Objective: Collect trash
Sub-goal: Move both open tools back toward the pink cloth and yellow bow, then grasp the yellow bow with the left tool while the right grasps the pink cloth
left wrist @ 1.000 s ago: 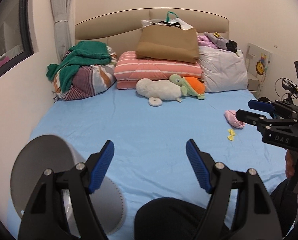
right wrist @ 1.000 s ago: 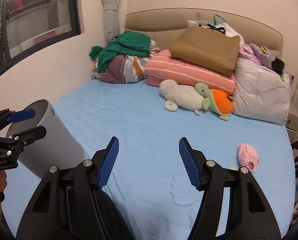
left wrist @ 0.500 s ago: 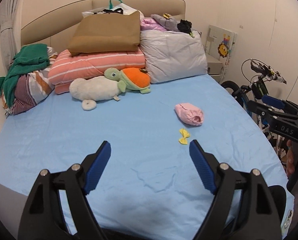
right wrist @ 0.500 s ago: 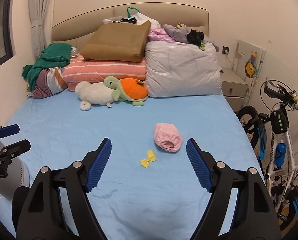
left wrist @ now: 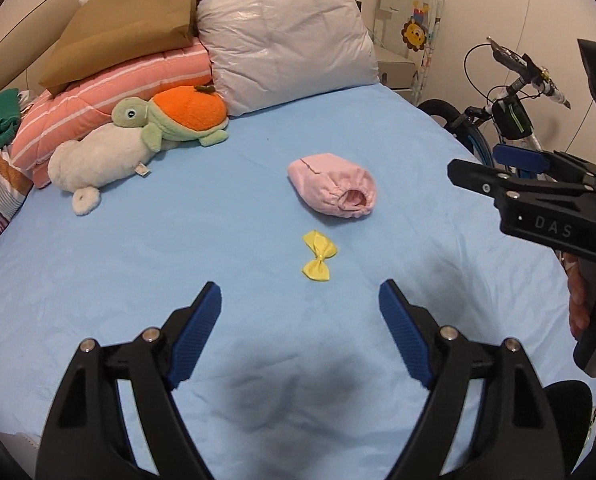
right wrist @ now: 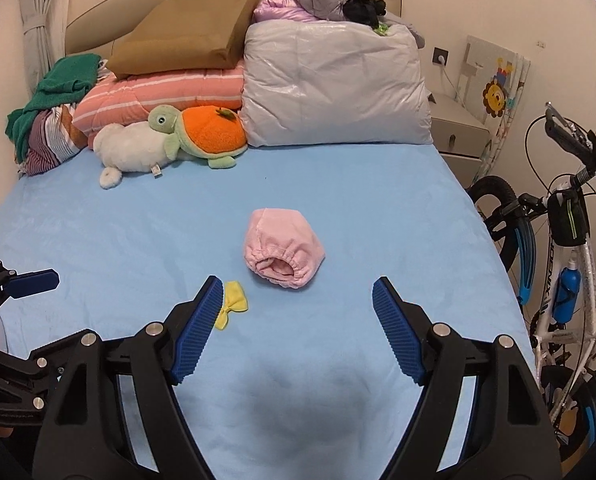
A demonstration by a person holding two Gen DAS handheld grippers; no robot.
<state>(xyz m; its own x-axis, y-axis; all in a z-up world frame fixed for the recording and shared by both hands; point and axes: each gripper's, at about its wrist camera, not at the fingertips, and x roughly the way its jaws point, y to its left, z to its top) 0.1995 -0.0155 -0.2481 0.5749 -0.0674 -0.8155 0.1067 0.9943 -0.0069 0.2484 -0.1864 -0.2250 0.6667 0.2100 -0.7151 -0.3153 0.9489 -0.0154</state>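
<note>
A small yellow bow-shaped scrap point(left wrist: 319, 255) lies on the blue bedsheet point(left wrist: 138, 240), and a crumpled pink elastic cap point(left wrist: 334, 191) lies just beyond it. My left gripper point(left wrist: 300, 292) hovers open and empty above the sheet, with the bow just ahead of its fingertips. My right gripper point(right wrist: 298, 284) is also open and empty. The pink cap point(right wrist: 284, 248) sits ahead between its jaws, and the yellow bow point(right wrist: 231, 308) is partly hidden behind its left pad. Each gripper shows at the edge of the other's view: right gripper point(left wrist: 482, 164), left gripper point(right wrist: 14, 276).
A plush turtle point(right wrist: 202, 136) and a white plush point(right wrist: 130, 152) lie before stacked pillows point(right wrist: 334, 88) and a brown paper bag point(right wrist: 186, 36) at the headboard. A bicycle point(right wrist: 570, 240) and a nightstand point(right wrist: 458, 132) stand right of the bed. Clothes point(right wrist: 54, 120) are piled at the far left.
Both grippers swung to the right and sank toward the sheet. The grey bin has left both views. The bow and pink cap now lie close ahead, and both sets of jaws stand wider.
</note>
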